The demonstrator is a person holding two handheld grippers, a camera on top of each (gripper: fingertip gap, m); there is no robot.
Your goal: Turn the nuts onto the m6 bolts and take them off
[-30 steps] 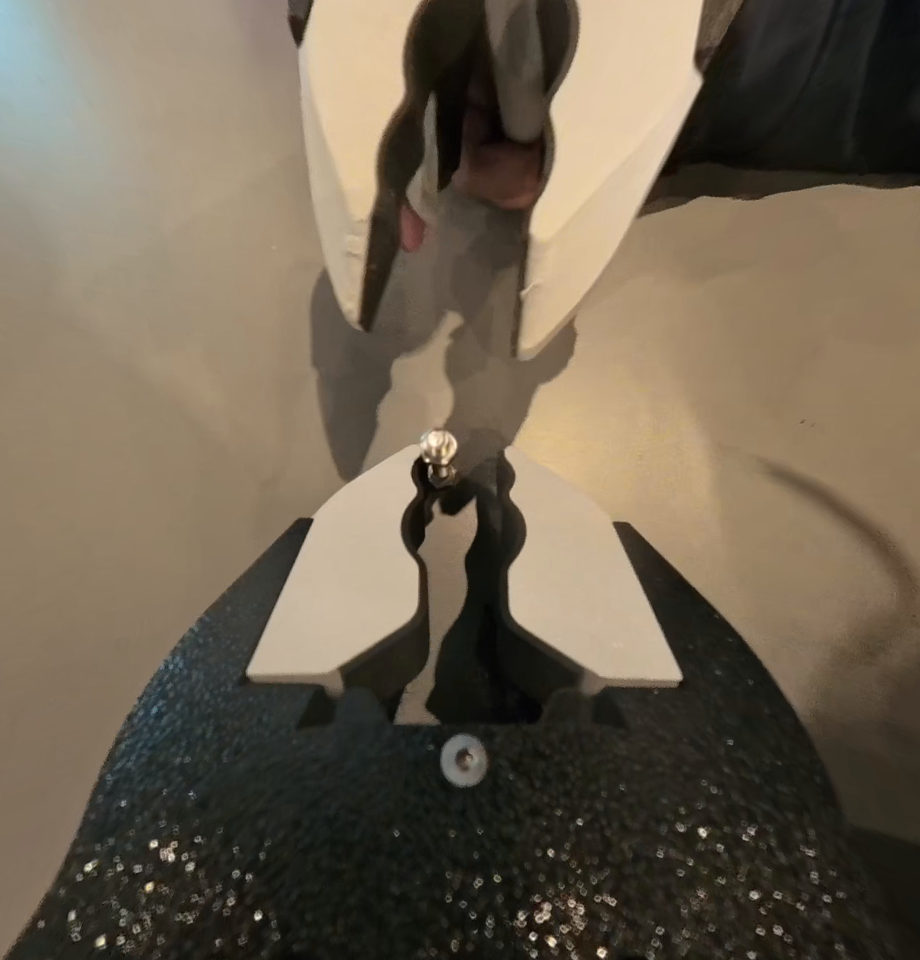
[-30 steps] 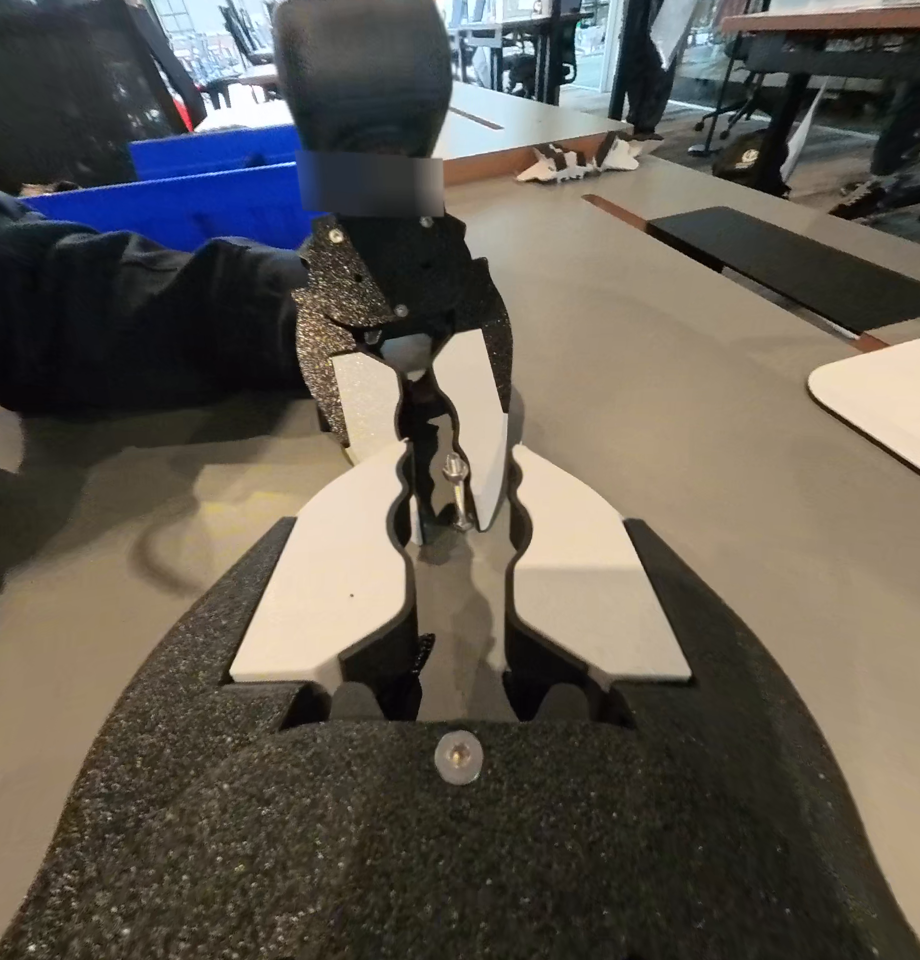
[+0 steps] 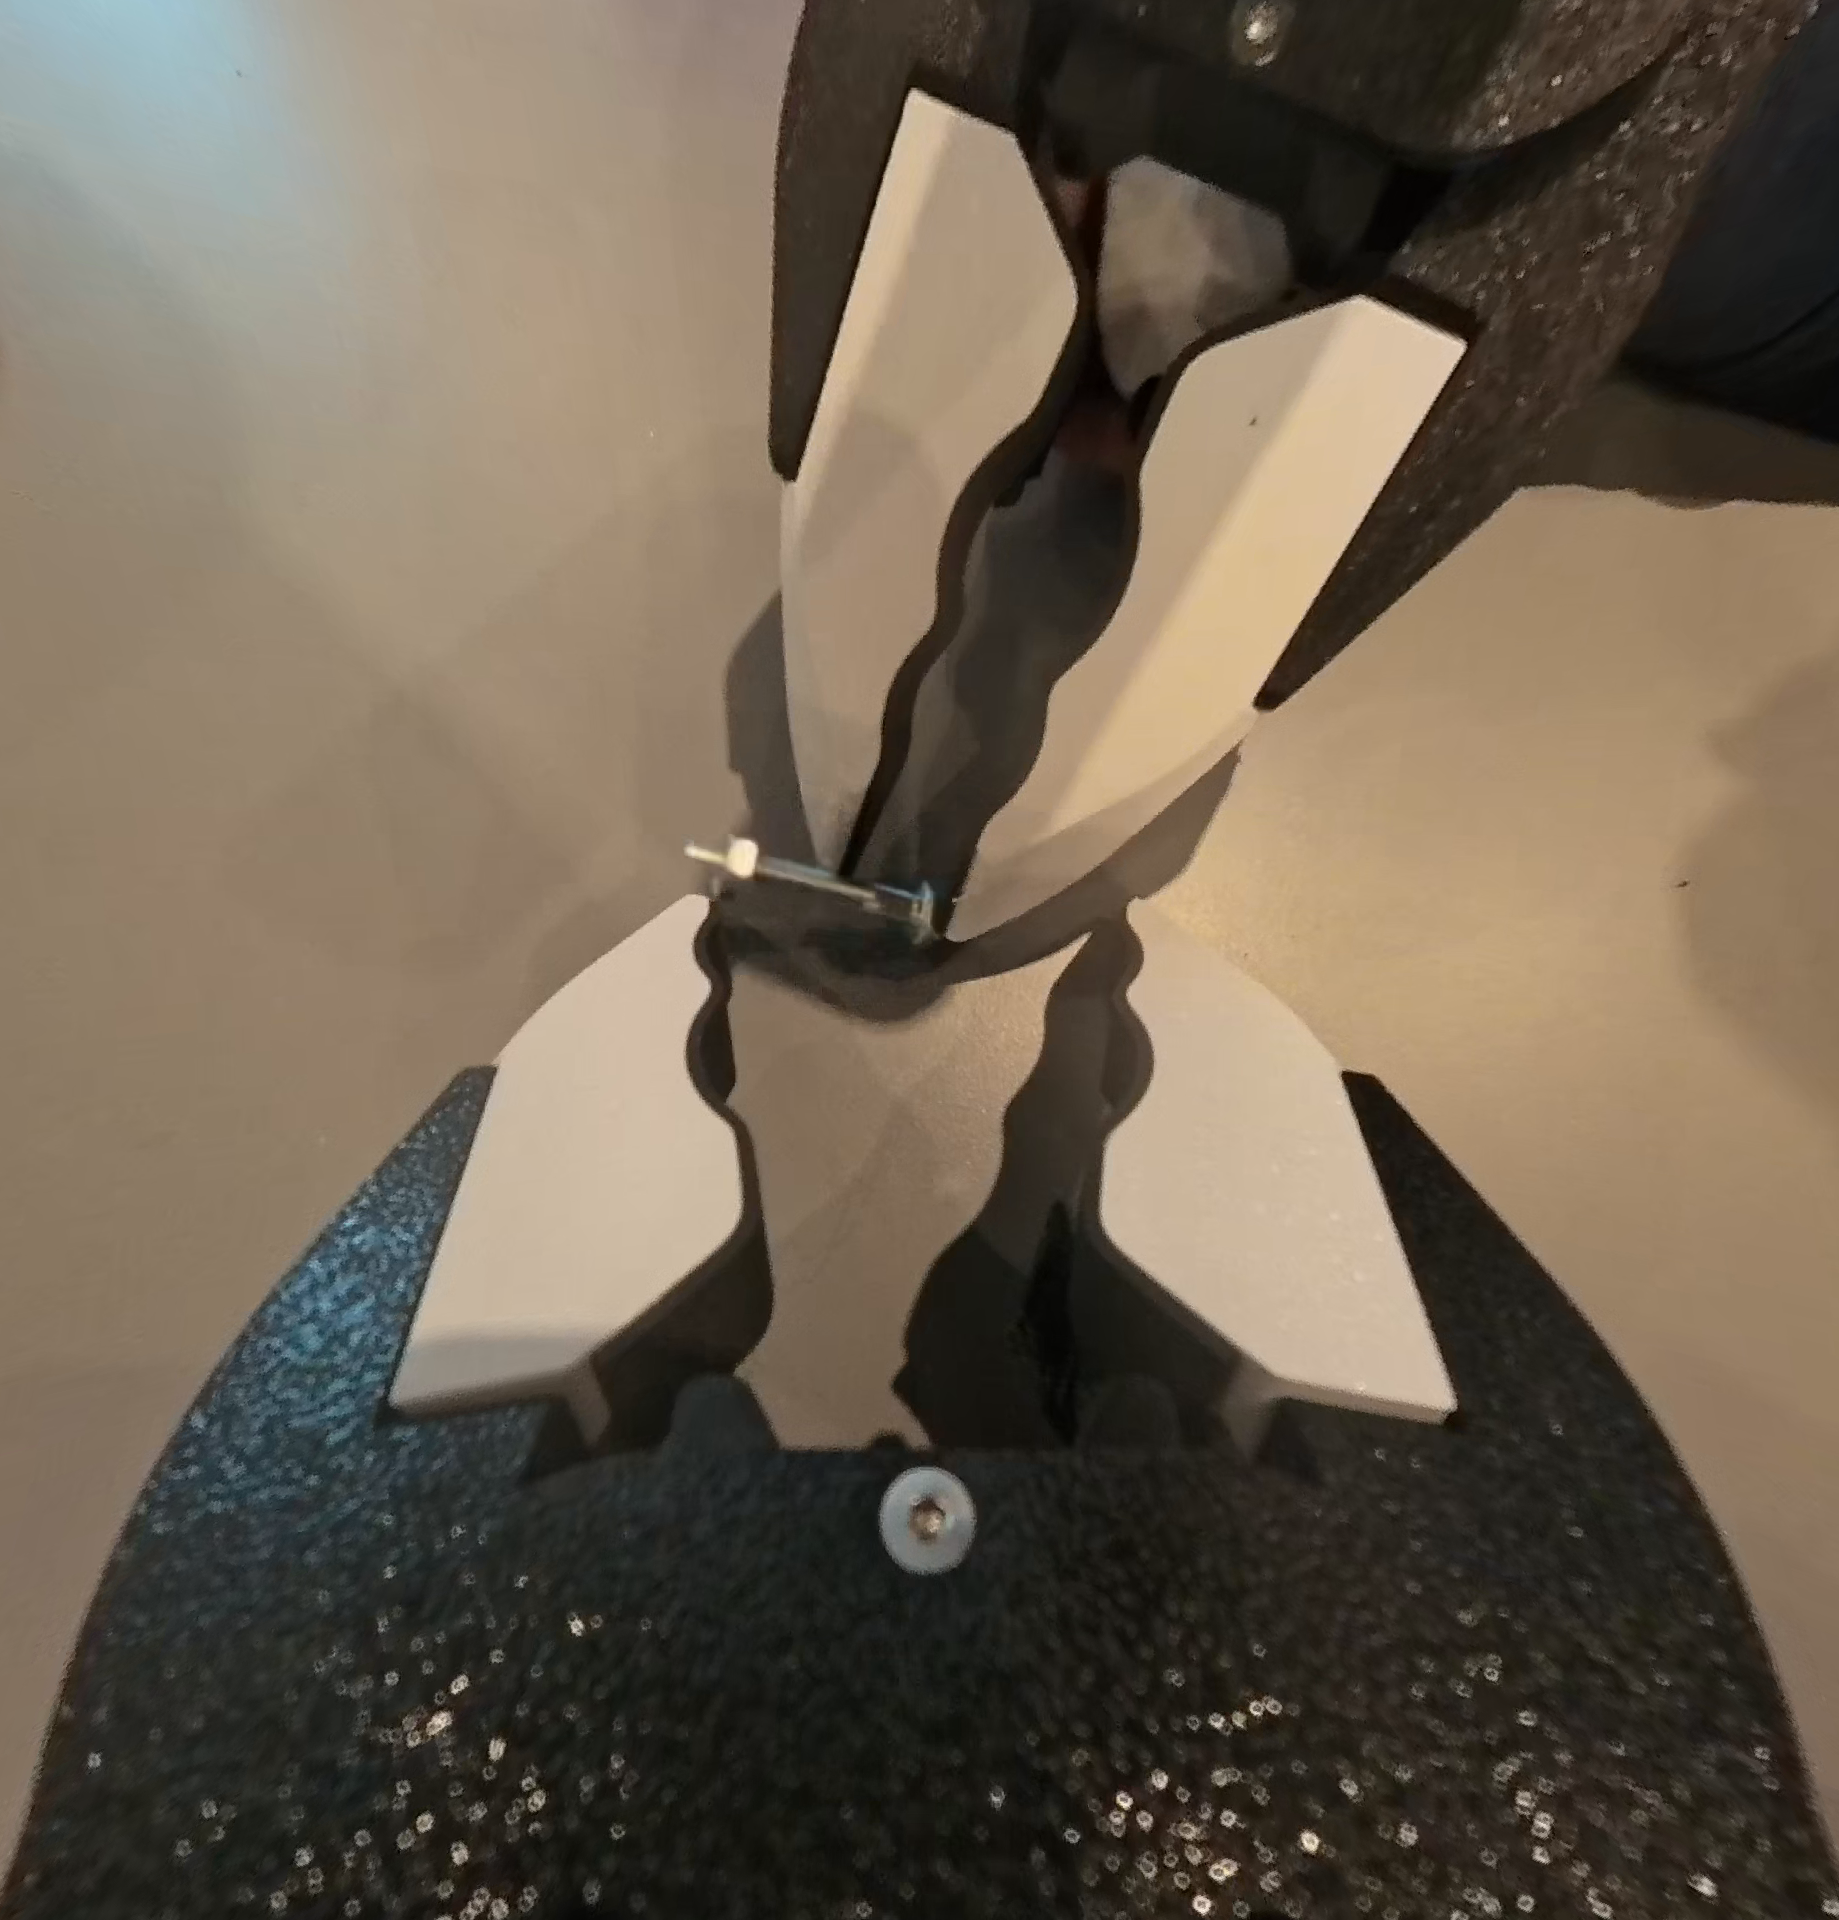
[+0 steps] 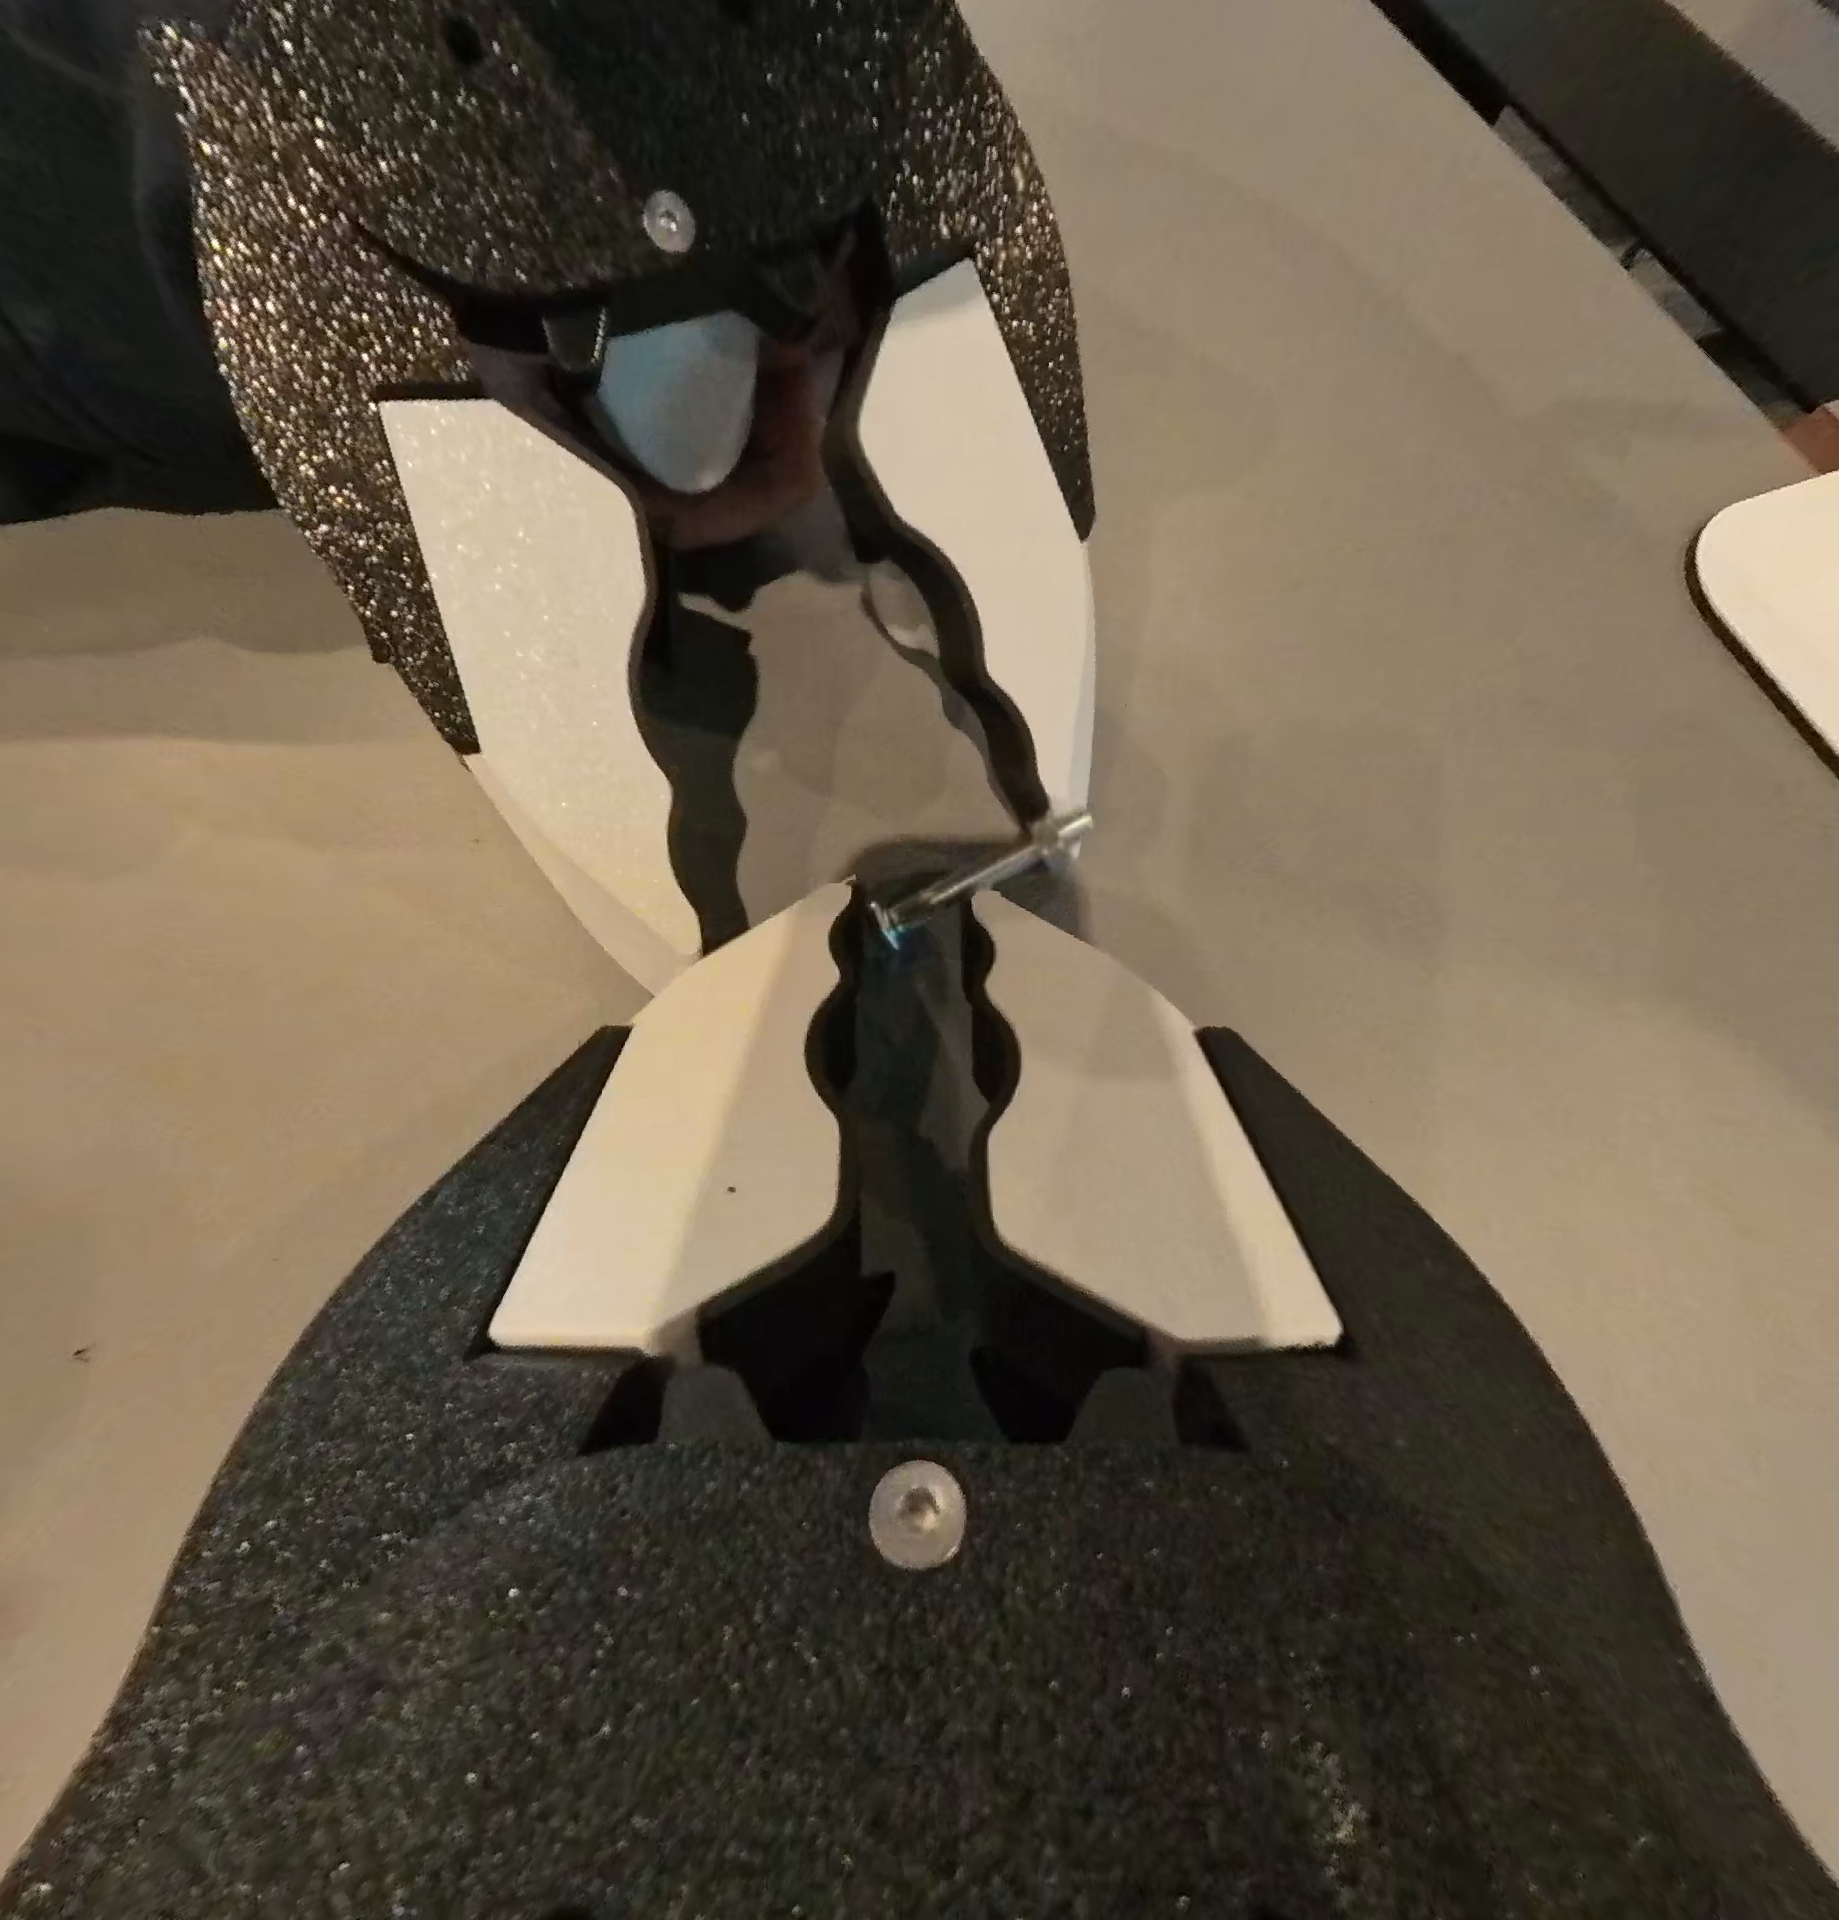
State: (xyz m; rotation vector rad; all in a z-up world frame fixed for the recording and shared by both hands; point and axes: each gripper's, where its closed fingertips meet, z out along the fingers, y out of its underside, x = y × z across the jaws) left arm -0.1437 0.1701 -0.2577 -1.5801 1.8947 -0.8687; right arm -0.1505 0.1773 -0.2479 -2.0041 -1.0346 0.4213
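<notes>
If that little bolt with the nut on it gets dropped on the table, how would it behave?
The bolt looks like rigid bare metal, probably slick between the smooth pads. Its round shank would likely roll on the flat table, though the nut and head might make it curve.

The left tool [image 3: 910, 925] is pointing forward with its white fingers [image 3: 593, 1143] spread well apart. The right tool [image 4: 910, 904] is facing it tip to tip, tilted downward, its fingers [image 4: 717, 1122] drawn close together at the tips. A dark sleeve [image 4: 53, 343] is showing behind the left tool.
</notes>
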